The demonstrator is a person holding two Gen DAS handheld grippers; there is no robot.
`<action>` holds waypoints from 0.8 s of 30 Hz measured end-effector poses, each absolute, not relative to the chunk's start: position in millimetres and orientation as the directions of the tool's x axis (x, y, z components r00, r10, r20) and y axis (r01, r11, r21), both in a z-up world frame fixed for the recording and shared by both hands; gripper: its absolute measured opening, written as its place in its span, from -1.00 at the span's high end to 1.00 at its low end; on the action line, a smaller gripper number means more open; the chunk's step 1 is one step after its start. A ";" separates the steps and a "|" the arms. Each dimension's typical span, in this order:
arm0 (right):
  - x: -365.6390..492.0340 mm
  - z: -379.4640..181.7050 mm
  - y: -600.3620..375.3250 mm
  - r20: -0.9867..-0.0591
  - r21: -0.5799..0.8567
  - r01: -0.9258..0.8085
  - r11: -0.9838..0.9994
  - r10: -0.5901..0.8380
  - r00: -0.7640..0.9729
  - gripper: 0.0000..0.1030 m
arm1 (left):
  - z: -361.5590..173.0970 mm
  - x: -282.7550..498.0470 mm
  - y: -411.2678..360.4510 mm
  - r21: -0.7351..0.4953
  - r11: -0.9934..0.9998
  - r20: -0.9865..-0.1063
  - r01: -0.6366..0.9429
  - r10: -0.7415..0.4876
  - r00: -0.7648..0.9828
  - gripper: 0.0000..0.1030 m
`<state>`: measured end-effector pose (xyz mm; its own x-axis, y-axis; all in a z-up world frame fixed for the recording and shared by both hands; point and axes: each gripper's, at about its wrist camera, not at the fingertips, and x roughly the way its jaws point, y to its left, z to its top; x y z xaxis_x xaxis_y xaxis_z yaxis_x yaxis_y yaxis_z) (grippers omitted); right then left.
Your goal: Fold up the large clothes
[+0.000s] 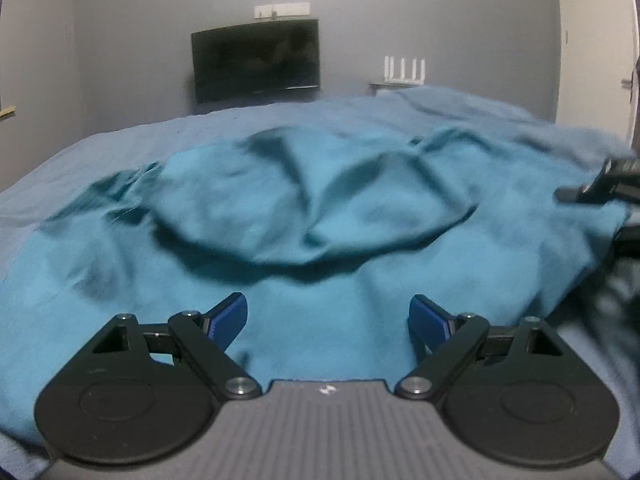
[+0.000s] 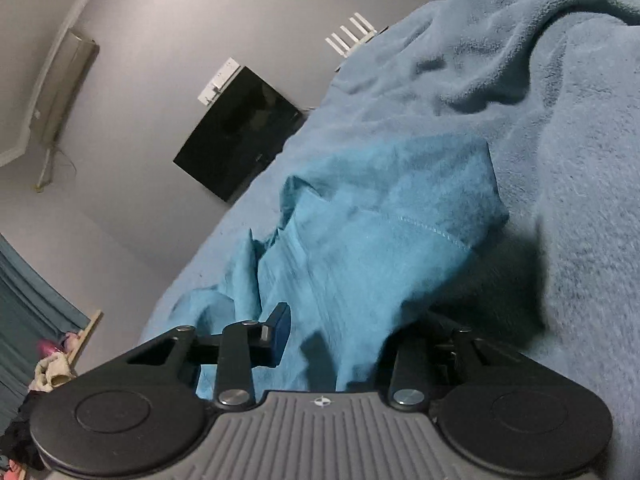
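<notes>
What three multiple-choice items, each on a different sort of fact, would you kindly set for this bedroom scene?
1. In the left wrist view, where is the router relative to the television?
A) left of it
B) directly below it
C) right of it

2. How many antennas does the router have?
A) two
B) four
C) six

3. What state is the left gripper in?
A) open
B) shut on fabric
C) shut on nothing

Answers:
1 C: the router sits on a small shelf to the right of the screen.
2 B: four white antennas stand up in a row.
3 A: its blue fingers stand wide apart above the teal garment.
</notes>
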<state>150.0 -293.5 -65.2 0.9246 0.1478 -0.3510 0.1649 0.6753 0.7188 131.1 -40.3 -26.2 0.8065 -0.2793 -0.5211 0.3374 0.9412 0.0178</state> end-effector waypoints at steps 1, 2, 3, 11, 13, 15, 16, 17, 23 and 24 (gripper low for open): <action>153.5 -67.8 -296.4 -0.354 0.720 0.166 0.673 0.150 0.923 0.04 | -26.5 134.6 -47.2 0.004 0.937 -0.531 0.349 -0.294 0.795 -0.71; 155.2 -69.8 -300.5 -0.355 0.723 0.168 0.670 0.152 0.922 -0.04 | -29.6 138.3 -55.1 -0.004 0.933 -0.545 0.359 -0.303 0.782 -0.71; 159.2 -73.2 -305.7 -0.356 0.726 0.171 0.666 0.153 0.922 -0.05 | -34.5 140.7 -62.1 -0.003 0.927 -0.561 0.376 -0.312 0.767 -0.70; 172.7 -78.9 -326.9 -0.291 0.776 0.165 0.609 0.114 0.950 0.04 | -43.1 132.0 -87.5 0.133 0.863 -0.592 0.487 -0.325 0.737 -0.71; 172.6 -74.3 -322.2 -0.271 0.772 0.128 0.623 0.140 0.952 0.09 | -27.3 124.6 -84.8 0.202 0.868 -0.471 0.454 -0.321 0.822 -0.71; 173.6 -70.9 -318.0 -0.259 0.768 0.103 0.633 0.160 0.952 0.10 | -15.6 135.3 -84.0 0.213 0.894 -0.428 0.395 -0.278 0.860 -0.74; 174.7 -70.4 -316.4 -0.264 0.762 0.098 0.640 0.168 0.950 0.10 | -12.5 145.7 -83.4 0.205 0.912 -0.435 0.354 -0.239 0.868 -0.74; 176.0 -71.0 -315.9 -0.272 0.761 0.099 0.641 0.177 0.946 0.10 | -10.6 158.2 -81.6 0.196 0.933 -0.442 0.302 -0.191 0.877 -0.74; 182.5 -73.6 -318.6 -0.299 0.776 0.126 0.619 0.184 0.936 0.51 | -34.8 220.6 -80.3 0.241 0.950 -0.589 0.198 -0.019 0.808 -0.73; 183.5 -71.6 -316.4 -0.300 0.763 0.122 0.635 0.181 0.936 0.55 | -47.0 223.9 -83.3 0.268 0.935 -0.623 0.234 -0.017 0.782 -0.73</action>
